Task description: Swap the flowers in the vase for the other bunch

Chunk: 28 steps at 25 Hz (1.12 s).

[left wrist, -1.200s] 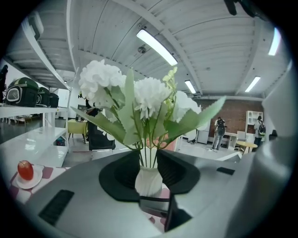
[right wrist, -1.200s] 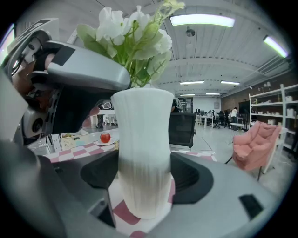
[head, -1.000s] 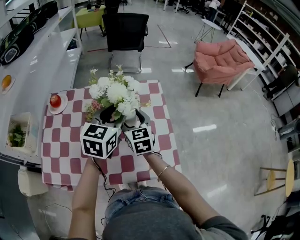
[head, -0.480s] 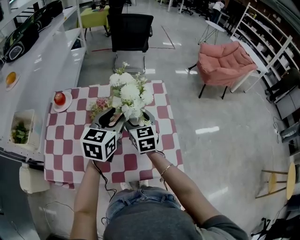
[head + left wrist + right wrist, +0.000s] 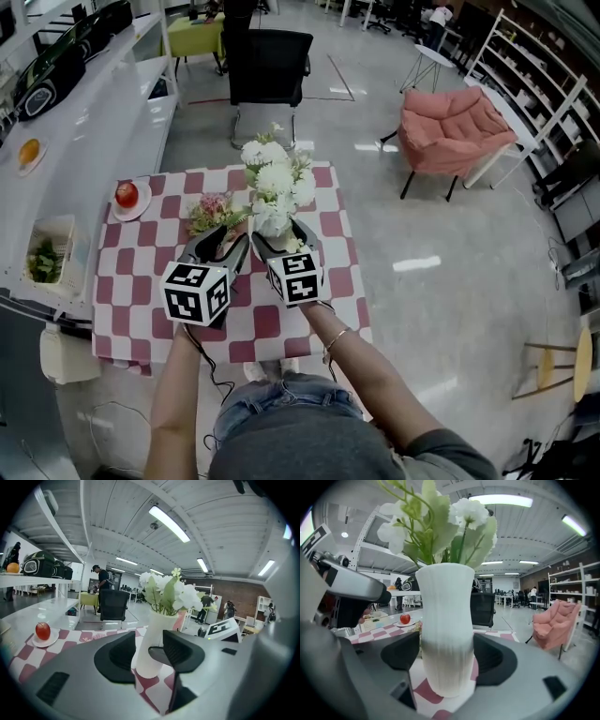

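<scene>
A tall white ribbed vase (image 5: 443,620) stands on the checkered table (image 5: 141,291), and the white bunch (image 5: 275,178) stands upright in it. My right gripper (image 5: 445,660) is shut on the vase's lower body, one pad on each side. In the head view the vase (image 5: 269,226) sits at my right gripper (image 5: 279,240). My left gripper (image 5: 223,244) is just left of it, open and empty. In its own view the vase (image 5: 152,644) and flowers (image 5: 168,592) stand a little beyond my left gripper (image 5: 149,654). The pink bunch (image 5: 214,210) lies flat on the cloth, left of the vase.
An apple on a small plate (image 5: 127,195) sits at the table's far left corner. A white basket with greens (image 5: 44,261) rests on the long white counter to the left. A black chair (image 5: 269,64) stands beyond the table, and a pink armchair (image 5: 453,127) to the right.
The white bunch moved right from beside the vase and now stands in it. My left gripper let go of the stems and drew back and down. My right gripper kept still.
</scene>
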Each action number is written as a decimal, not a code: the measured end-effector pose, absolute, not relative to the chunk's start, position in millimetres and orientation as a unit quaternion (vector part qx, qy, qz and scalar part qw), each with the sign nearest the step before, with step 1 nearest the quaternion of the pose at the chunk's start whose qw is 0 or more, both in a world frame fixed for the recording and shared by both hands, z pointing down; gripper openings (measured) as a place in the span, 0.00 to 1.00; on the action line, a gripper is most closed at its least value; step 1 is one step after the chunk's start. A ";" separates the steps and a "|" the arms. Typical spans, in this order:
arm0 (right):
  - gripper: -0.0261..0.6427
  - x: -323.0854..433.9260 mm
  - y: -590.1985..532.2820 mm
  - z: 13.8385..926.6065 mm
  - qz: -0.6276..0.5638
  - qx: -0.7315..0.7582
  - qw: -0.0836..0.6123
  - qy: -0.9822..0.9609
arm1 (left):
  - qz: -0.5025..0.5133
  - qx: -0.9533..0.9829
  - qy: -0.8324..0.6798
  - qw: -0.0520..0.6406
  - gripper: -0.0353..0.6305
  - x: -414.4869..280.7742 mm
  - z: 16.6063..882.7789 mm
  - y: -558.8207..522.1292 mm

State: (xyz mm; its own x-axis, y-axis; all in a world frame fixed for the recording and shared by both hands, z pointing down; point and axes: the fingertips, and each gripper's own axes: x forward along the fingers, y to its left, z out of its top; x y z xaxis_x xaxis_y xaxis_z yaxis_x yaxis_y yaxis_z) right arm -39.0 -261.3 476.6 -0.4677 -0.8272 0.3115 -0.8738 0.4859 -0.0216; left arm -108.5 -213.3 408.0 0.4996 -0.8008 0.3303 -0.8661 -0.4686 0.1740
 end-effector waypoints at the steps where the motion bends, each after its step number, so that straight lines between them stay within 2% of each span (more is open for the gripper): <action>1: 0.57 -39.3 -260.0 477.1 0.091 0.499 0.129 -0.852 | 0.102 0.850 -0.491 0.164 0.35 -110.8 409.8 -211.9; 12: 0.57 -30.1 -238.3 480.3 0.099 0.511 0.126 -0.844 | 0.106 0.845 -0.491 0.183 0.34 -124.3 430.4 -196.6; 22: 0.56 -38.4 -194.3 487.4 0.113 0.509 0.133 -0.843 | 0.113 0.839 -0.498 0.187 0.28 -133.5 451.2 -181.5; 28: 0.49 -44.3 -173.0 480.5 0.119 0.507 0.122 -0.845 | 0.111 0.841 -0.495 0.190 0.26 -139.8 454.9 -173.0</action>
